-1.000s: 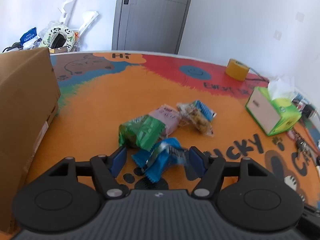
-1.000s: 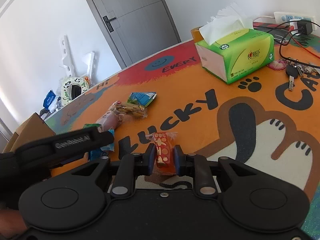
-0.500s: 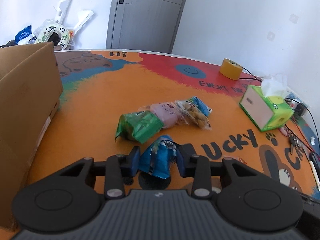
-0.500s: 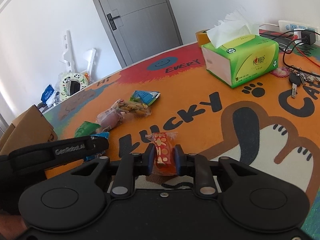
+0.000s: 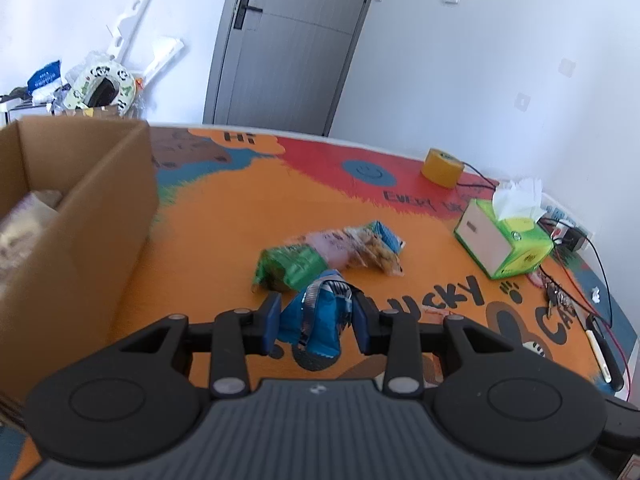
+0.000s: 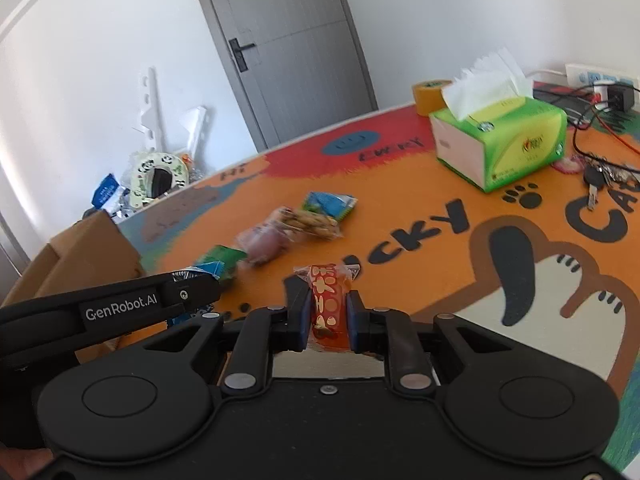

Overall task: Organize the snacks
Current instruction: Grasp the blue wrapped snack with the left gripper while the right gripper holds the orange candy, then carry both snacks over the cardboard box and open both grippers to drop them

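Note:
My left gripper (image 5: 316, 322) is shut on a crumpled blue snack packet (image 5: 318, 320), held a little above the table. Beyond it lie a green packet (image 5: 290, 266), a pink packet (image 5: 332, 240) and a clear bag of biscuits (image 5: 374, 250) with a blue-topped packet (image 5: 386, 236) behind. An open cardboard box (image 5: 76, 216) stands to the left with pale wrapped items inside. My right gripper (image 6: 329, 316) is shut on a red snack packet (image 6: 326, 300) with pale print, lifted off the table. The left gripper's arm (image 6: 120, 304) crosses the lower left of the right wrist view.
A green tissue box (image 5: 506, 240), a roll of yellow tape (image 5: 442, 166), keys (image 6: 600, 178) and cables with a charger (image 6: 618, 94) sit at the table's right side. The tabletop (image 5: 240, 208) is orange with black lettering. A grey door (image 5: 288, 40) and clutter stand behind.
The left gripper closed on the blue packet and lifted it, moving left so the box's open top shows. The right gripper rose slightly with the red packet still pinched.

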`<state>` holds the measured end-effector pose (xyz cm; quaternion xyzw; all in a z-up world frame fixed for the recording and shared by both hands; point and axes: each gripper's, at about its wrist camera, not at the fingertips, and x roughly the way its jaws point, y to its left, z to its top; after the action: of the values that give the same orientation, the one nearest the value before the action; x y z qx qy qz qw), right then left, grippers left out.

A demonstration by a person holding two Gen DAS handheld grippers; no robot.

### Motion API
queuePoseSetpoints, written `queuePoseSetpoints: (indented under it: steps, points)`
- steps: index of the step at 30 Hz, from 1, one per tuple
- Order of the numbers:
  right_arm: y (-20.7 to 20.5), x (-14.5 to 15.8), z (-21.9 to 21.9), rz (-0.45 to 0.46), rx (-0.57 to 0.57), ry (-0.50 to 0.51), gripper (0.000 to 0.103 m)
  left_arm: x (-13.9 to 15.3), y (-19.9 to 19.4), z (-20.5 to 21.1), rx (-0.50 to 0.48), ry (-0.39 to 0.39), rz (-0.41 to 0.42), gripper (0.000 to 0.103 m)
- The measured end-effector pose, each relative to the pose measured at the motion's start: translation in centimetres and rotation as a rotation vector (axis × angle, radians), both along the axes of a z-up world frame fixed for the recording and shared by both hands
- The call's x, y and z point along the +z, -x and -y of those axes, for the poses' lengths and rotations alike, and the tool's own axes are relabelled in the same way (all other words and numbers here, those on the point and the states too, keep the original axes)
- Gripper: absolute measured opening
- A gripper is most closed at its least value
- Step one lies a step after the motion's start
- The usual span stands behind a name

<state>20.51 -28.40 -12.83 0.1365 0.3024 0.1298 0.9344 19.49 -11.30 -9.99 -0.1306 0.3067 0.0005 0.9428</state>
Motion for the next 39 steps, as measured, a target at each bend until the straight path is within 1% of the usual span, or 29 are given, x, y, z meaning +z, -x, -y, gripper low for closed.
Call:
queuePoseSetpoints:
  steps: [13, 20, 24, 27, 30, 35, 39]
  points:
    - [2.3, 3.6, -3.3, 0.081, 0.06, -0.023, 0.019, 3.8, 4.0, -3.3, 0.06, -0.005, 0.095, 0.036]
    - [3.3, 5.4, -5.7, 0.116, 0.101, -0.028, 0.019, 5.8, 5.7, -5.3, 0.084, 0.01, 0.143, 0.036]
    - [3.6, 6.1, -6.9, 0.123, 0.129, -0.032, 0.019, 6.1, 6.7, -6.7, 0.111, 0.022, 0.159, 0.036]
    - [3.5, 6.3, -7.7, 0.099, 0.164, -0.067, 0.019, 6.2, 7.0, -7.8, 0.129, 0.031, 0.157, 0.036]
    - [3.7, 6.8, -8.8, 0.097, 0.194, -0.084, 0.019, 6.3, 7.6, -9.3, 0.141, 0.036, 0.159, 0.036]
    - [3.7, 7.3, -11.1, 0.108, 0.228, -0.08, 0.019, 6.3, 8.2, -11.7, 0.185, 0.051, 0.16, 0.036]
    - [3.5, 7.4, -13.3, 0.121, 0.254, -0.051, 0.019, 6.0, 8.4, -13.7, 0.226, 0.058, 0.161, 0.036]
